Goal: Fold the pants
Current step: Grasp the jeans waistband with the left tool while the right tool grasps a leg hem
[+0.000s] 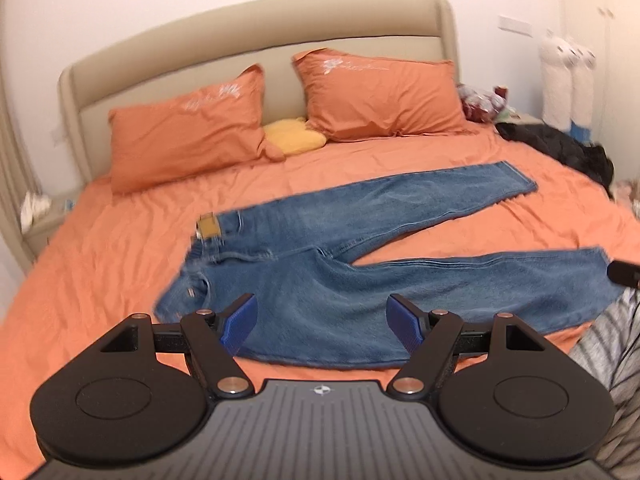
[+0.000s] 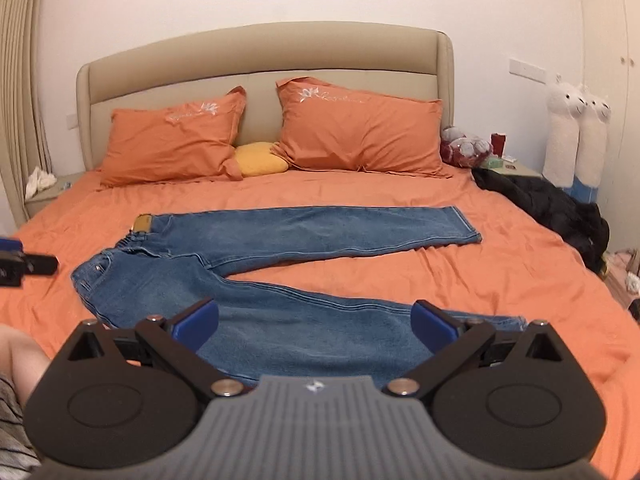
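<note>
The jeans [image 2: 256, 264] lie flat and unfolded on the orange bed [image 2: 520, 280], waistband to the left, the two legs spread apart in a V toward the right. Nothing is gripped yet, so this looks like the very start: the left claw [image 1: 322, 322] hovers wide open over the hip area, the right claw [image 2: 316, 326] wide open over the near leg. The next move likely calls for pinching the near leg and bringing it over the far one (edges aligned). A tan patch [image 2: 145, 223] sits at the waistband; its writing is unreadable, as is the pale embroidery on the pillows [image 2: 360, 132]
</note>
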A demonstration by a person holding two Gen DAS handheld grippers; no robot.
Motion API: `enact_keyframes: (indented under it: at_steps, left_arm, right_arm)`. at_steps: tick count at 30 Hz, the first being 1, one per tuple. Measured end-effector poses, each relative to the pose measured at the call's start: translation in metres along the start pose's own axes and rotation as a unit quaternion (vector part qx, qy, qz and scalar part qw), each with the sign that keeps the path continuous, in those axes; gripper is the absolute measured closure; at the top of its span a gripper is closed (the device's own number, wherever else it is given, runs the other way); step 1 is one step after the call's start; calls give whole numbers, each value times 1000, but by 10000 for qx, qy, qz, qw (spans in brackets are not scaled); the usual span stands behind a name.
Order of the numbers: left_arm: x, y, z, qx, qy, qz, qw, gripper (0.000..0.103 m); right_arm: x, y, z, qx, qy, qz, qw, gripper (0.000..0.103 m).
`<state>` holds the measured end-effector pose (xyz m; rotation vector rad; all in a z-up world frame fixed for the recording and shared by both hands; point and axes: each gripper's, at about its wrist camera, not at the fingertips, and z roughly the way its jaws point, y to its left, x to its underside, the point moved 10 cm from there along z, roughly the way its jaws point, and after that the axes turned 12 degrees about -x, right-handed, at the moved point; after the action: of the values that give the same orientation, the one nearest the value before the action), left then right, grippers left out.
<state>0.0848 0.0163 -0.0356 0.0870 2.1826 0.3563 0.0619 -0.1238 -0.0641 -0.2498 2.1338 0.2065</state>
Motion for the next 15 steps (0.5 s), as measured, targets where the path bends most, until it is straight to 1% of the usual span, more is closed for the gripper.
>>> enact_keyframes:
  at_steps: [2,4,6,7,8,9,10,12,13,15]
  left_arm:
    - [-7,3,3,104,-51,246,9996,18]
    - [-13,7,9,237,-25,464,9986,19]
    - [-15,14,20,295,37,704,9971,20]
    - [-17,17,27,302,64,875,9957,20]
    - [-17,18,34,336,78,1077,9936,20]
    - [-16,20,42,387,111,1310,9906,22]
    - [-16,21,50,389,152,1518,9875,22]
    - [-8,24,68,370,175,1958,9798,24]
    - [-6,26,78,357,193,2151,9758,24]
    - [3,25,98,406,230,2596,9646,24]
  right_arm:
    - [-1,-8,8,-53,172,-228,9996,5]
    - [-1,-14,17,-313,295,-351,9985,5]
    - [1,-21,30,-504,597,-365,9963,6]
    - [2,-25,37,-532,769,-395,9948,7]
    - [4,-29,44,-550,925,-466,9931,12]
    - [6,-32,52,-552,1099,-572,9908,21]
    - [9,-36,60,-530,1291,-685,9878,26]
    - [15,-41,76,-564,1606,-880,9815,41]
    - [19,-45,84,-575,1780,-924,9780,43]
    - [30,-52,99,-608,2108,-967,9708,47]
